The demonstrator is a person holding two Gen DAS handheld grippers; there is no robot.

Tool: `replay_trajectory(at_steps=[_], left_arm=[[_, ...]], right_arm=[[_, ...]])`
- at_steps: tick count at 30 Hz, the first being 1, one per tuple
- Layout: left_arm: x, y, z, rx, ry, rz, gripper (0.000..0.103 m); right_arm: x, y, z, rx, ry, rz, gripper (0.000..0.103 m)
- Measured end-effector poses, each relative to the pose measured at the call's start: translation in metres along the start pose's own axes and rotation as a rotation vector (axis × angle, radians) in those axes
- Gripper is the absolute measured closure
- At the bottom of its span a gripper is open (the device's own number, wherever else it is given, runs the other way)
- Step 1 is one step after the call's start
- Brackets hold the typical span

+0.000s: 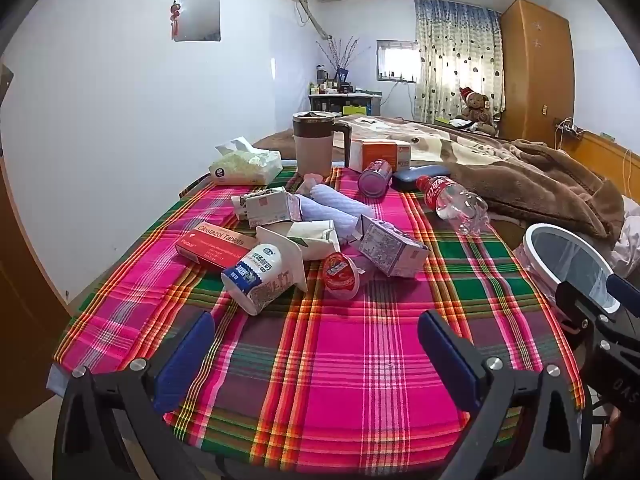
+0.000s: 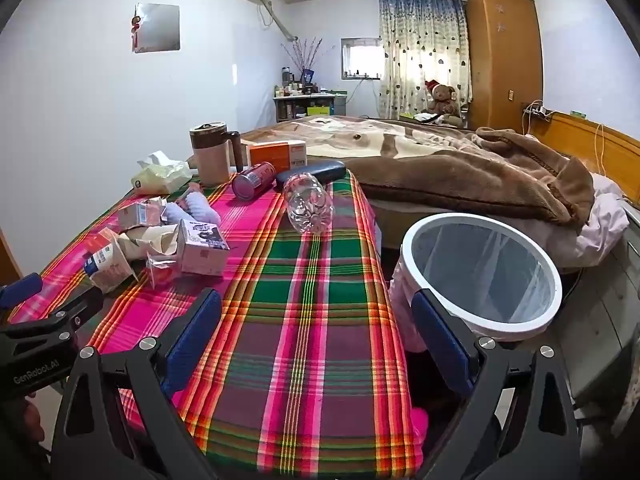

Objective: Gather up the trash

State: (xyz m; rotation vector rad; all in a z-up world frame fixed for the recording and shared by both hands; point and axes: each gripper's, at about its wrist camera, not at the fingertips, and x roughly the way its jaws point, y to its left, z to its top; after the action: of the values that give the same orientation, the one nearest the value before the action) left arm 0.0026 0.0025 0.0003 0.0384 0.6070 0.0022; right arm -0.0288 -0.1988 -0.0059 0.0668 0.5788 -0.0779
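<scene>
over the plaid tablecloth (image 1: pixel 360 340) we are holding the left gripper (image 1: pixel 316 344) and right gripper (image 2: pixel 316 328) wide and empty, best reaching the near yogurt cup (image 1: pixel 256 276) first, the bin (image 2: pixel 480 272) waiting beside the table.

I am seeing the litter lying in a heap on the left half of the table (image 1: pixel 360 360): the yogurt cup (image 1: pixel 256 276) nearest me, the jelly cup (image 1: pixel 340 276) just right of it, the tablet box (image 1: pixel 216 246) behind. The bottle (image 1: pixel 452 204) is lying farther right. The bin (image 2: pixel 480 276) is standing right of the table, before the bed (image 2: pixel 460 168).
</scene>
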Motion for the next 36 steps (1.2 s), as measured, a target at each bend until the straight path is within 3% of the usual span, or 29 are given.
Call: replay_trajectory(at_steps=[36], left_arm=[[-0.003,0.0006,0.0002,-0.006,-0.002,0.004,0.0]], right_arm=[[-0.0027,-0.0025,0.0,0.01,-0.013,-0.007,0.006]])
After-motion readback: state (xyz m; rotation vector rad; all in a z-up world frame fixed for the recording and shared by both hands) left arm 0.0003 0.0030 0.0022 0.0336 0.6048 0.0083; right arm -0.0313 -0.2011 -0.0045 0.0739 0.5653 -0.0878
